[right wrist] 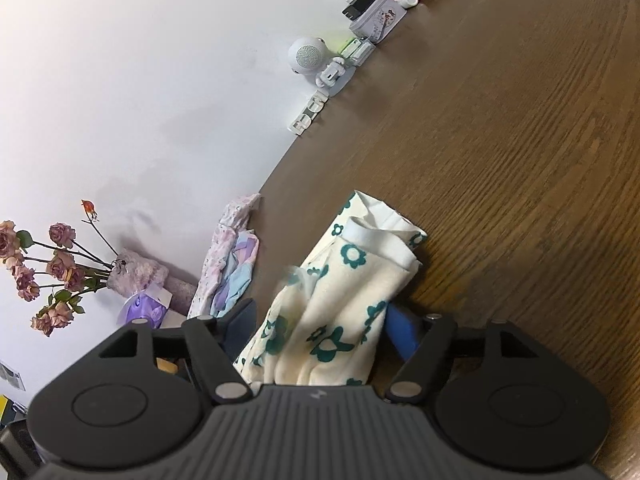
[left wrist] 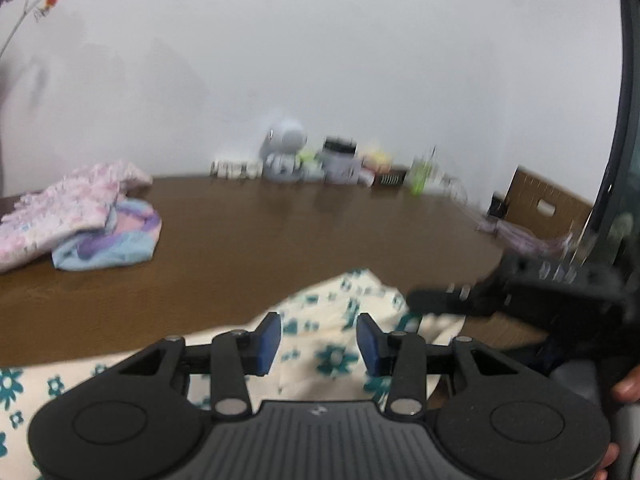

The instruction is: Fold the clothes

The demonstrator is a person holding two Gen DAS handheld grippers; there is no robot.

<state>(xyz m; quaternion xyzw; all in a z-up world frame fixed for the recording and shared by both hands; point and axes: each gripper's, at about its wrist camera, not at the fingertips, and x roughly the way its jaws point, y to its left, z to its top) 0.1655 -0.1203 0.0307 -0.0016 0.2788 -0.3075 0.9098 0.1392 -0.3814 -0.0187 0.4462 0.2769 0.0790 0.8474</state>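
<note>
**Right gripper had the floral garment; left sat spread just behind it**

We saw the cream garment with teal flowers (right wrist: 340,300) lying on the brown table (right wrist: 520,160) at the near edge, close to us. In the right wrist view its long axis ran straight out from the right gripper (right wrist: 324,328), away along the fingers, ending in a folded white band at the far tip. The cloth filled the gap between the two fingers, blue pad showing on one side. Whether the fingers were actually clamping it or just straddling it, we could not tell; the contact was hidden by the fabric.

The left gripper (left wrist: 319,340) was spread, nothing between its pads. The garment lay under and just ahead of it, bunched toward the right, where the right gripper came in from the side at the cloth's right end.

The relation that mattered: the right gripper was at the garment's near end with the long axis pointing away, and the left was over its near-left part, both in reach. The right was the one in contact.

A pile of pastel clothes (left wrist: 80,224) sat well apart at the left of the table; how neatly folded it was, we could not tell. We judged a fold on the floral piece was in hand, stage unclear given the motion blur.
</note>
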